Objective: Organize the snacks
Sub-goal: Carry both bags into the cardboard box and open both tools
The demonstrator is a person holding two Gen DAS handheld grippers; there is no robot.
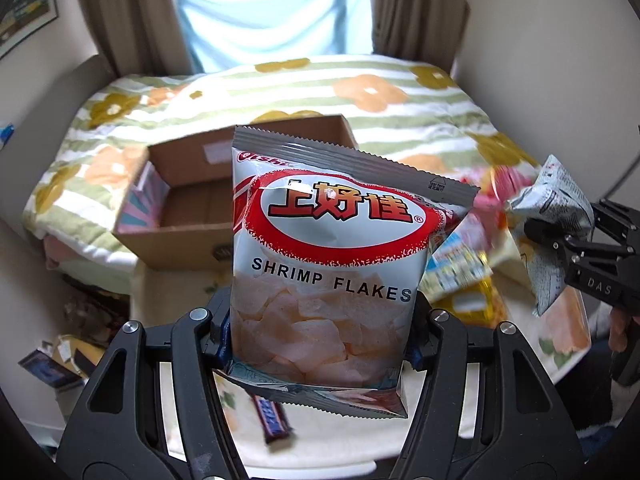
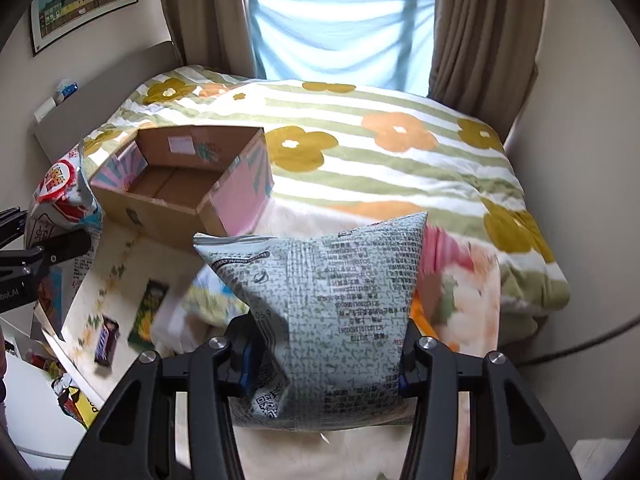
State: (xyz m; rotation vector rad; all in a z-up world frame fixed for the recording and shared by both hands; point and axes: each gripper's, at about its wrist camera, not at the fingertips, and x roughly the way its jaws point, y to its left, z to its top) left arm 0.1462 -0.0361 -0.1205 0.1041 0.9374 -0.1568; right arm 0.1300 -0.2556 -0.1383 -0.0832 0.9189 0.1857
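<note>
My left gripper (image 1: 320, 344) is shut on a silver and red shrimp flakes bag (image 1: 332, 248), held upright above the bed's near end. An open cardboard box (image 1: 200, 204) sits on the bed behind it. My right gripper (image 2: 324, 360) is shut on a pale blue snack bag (image 2: 340, 304), back side facing me. The box (image 2: 180, 188) lies ahead and to the left in the right wrist view. Each gripper shows in the other's view: the right gripper (image 1: 560, 240) at far right with the blue bag (image 1: 556, 216), the left gripper (image 2: 48, 252) at far left with the shrimp bag (image 2: 64, 192).
A floral striped duvet (image 2: 380, 160) covers the bed. Several loose snacks lie on its near end: a Snickers bar (image 2: 107, 340), a green packet (image 2: 148, 316), pink and yellow packets (image 1: 472, 248). Clutter lies on the floor at left (image 1: 64, 356). Curtains and a window stand behind.
</note>
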